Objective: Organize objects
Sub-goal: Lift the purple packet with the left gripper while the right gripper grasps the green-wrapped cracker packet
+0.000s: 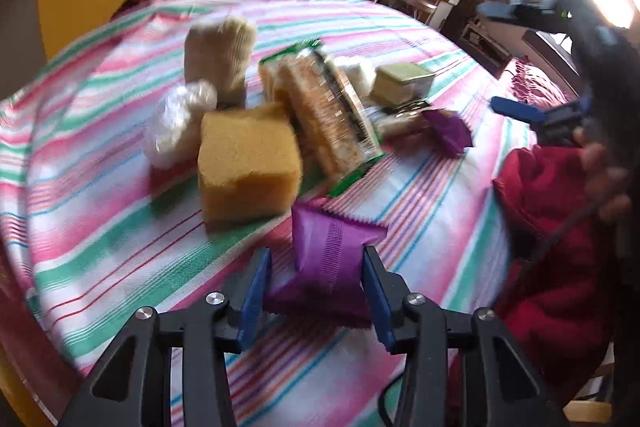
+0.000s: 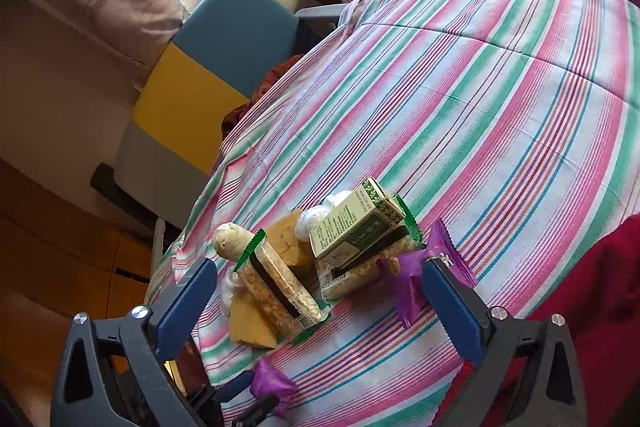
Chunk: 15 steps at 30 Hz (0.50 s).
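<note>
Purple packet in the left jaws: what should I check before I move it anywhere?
1. Packet gripped: the purple packet sits pinched between the jaws of the left gripper. Ok.
2. Left wrist view sharp enough to judge the grip: blurred. Not ok.
3. Right gripper free: jaws wide open, nothing held. Ok.
4. Second purple packet clear of the right jaws: it lies right beside one finger; contact unclear. Cannot tell.
5. Pile stable: the green box rests tilted on the cracker packs. Not ok.
6. Room to set down: the striped cloth is bare beyond the pile. Ok.
</note>
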Motion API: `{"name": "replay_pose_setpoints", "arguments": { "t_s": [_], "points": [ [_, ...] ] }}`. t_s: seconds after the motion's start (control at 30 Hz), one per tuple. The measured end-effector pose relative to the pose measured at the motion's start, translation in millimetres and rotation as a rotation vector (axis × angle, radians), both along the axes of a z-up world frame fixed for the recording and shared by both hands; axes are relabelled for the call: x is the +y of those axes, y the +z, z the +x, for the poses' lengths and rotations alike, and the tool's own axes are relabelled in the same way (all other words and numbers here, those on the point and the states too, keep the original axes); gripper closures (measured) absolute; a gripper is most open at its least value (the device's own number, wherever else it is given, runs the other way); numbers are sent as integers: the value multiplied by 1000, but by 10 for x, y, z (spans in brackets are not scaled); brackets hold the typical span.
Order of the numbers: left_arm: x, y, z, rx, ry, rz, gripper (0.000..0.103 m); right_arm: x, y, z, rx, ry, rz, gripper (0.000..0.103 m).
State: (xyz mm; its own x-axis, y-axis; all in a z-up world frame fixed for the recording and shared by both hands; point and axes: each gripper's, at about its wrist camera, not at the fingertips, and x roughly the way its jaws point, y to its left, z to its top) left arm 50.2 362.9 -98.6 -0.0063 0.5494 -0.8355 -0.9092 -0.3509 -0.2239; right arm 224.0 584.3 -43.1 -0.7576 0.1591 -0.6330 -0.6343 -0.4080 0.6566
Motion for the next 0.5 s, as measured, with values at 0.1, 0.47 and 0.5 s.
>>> {"name": "replay_pose_setpoints", "arguments": {
  "t_s": [0.1,0.47,0.5],
  "points": [
    [27,-6,-13,1,-8,2,58,-2,0,-27,-8,11,5,0],
    [-51,18,-5,22,18,6,71,-37,-7,-179,-88,80,33,0],
    [-121,20,-30,15,40,12,71,-57,-3,-219,-106,98,44,0]
  ]
}}
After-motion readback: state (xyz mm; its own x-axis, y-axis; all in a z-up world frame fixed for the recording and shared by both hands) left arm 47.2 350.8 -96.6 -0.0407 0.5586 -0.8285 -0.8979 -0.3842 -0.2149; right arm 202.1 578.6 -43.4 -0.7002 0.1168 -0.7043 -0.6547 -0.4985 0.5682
